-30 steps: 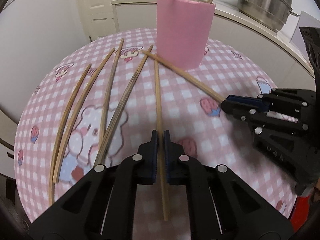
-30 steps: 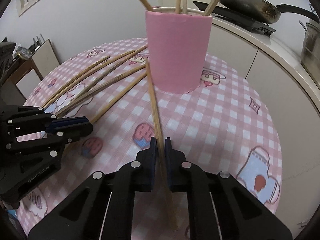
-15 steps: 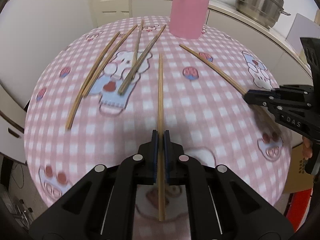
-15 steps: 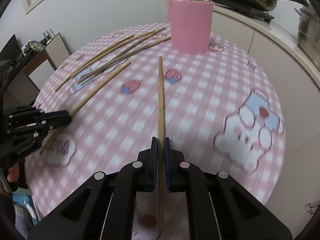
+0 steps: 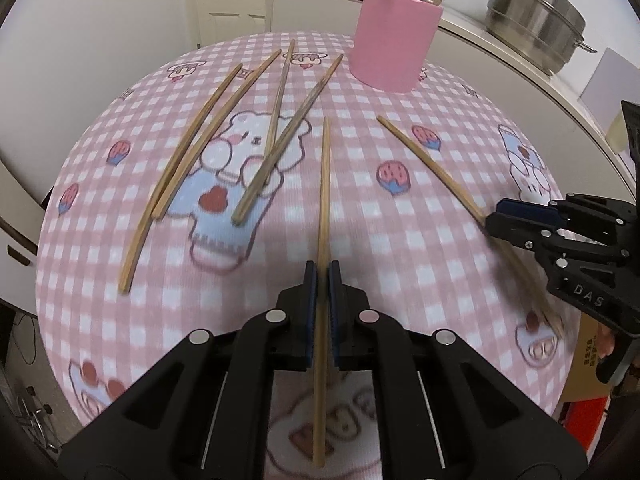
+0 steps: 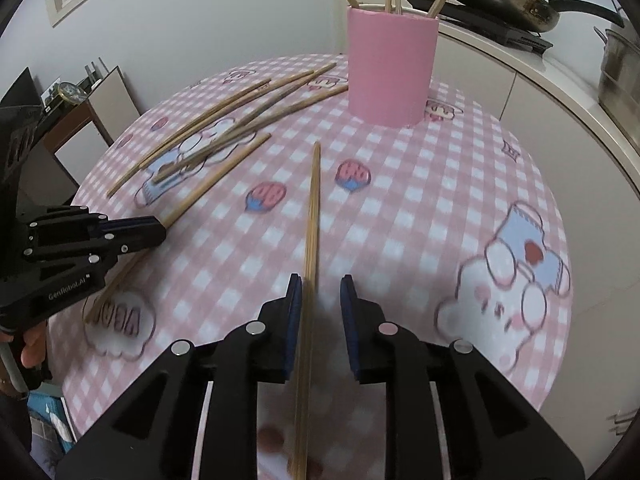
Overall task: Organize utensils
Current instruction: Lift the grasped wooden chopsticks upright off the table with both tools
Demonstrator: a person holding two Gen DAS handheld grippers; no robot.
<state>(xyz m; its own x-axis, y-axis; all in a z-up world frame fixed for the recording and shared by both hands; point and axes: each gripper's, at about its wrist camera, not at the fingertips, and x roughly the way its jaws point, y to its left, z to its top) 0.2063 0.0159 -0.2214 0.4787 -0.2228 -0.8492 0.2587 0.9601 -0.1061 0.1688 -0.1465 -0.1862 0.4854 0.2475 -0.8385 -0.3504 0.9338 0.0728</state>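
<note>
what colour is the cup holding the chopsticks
Plain pink, the cup shows best in the right wrist view.

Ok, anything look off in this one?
Yes. The right tongs are open, and the chopstick between them leans on one pad only, unclamped. Four loose chopsticks lie near the pink cup, two crossing.

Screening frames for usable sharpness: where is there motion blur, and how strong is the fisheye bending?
Left wrist view: chopstick under the right claw smeared; near tablecloth soft; pink cup sharp. Right wrist view: chopstick between its fingers streaked; cloth prints blurred. Both views bow the table's edge strongly.
</note>
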